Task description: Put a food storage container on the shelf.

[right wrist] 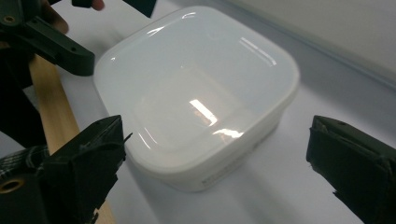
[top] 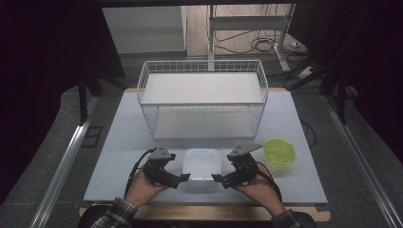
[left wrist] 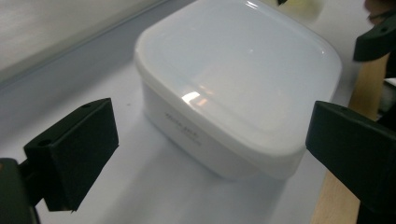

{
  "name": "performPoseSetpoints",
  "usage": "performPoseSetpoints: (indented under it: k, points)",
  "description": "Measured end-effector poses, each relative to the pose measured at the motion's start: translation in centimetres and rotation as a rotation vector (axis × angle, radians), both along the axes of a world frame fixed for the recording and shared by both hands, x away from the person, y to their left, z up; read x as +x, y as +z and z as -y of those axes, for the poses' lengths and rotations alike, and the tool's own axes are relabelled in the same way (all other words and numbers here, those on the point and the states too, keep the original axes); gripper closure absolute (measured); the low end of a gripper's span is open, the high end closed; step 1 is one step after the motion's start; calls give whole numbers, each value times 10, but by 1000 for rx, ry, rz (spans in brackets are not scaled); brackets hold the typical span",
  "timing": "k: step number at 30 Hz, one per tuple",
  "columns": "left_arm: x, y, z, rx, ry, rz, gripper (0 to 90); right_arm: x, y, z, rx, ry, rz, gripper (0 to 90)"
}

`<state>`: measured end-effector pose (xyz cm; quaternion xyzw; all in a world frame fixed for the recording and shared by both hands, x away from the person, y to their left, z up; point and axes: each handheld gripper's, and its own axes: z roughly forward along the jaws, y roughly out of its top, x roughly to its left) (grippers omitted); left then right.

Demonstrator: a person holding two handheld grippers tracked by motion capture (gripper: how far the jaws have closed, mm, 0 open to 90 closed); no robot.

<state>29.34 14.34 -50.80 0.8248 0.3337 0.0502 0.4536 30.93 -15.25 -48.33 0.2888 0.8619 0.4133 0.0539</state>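
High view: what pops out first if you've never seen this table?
The white box with its lid on, near the table's front edge, flanked by the open left gripper and open right gripper. Behind it stands a big wire basket; a green bowl sits to the right.

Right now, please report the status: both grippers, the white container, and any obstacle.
Left gripper open, right gripper open, flanking white lidded container. Container on table, not gripped. Green bowl off right, wire basket behind; nothing blocking.

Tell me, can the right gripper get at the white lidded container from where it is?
Probably yes: the right gripper sits open beside the white lidded container, nothing lies between them, and the left gripper is at the opposite side.
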Motion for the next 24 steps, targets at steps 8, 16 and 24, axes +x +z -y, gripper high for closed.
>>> performPoseSetpoints:
  k: [8, 16, 24]
  points:
    - [14, -6, 7, -65, -45, -77, 19, 10, -13, -7, 40, 24, -114, 52]
    - [16, -7, 13, -72, -50, -101, 17, 14, -16, -10, 57, 26, -160, 46]
    - [6, 1, 14, -25, 2, -74, 139, 11, -7, -4, 60, -39, -139, 246]
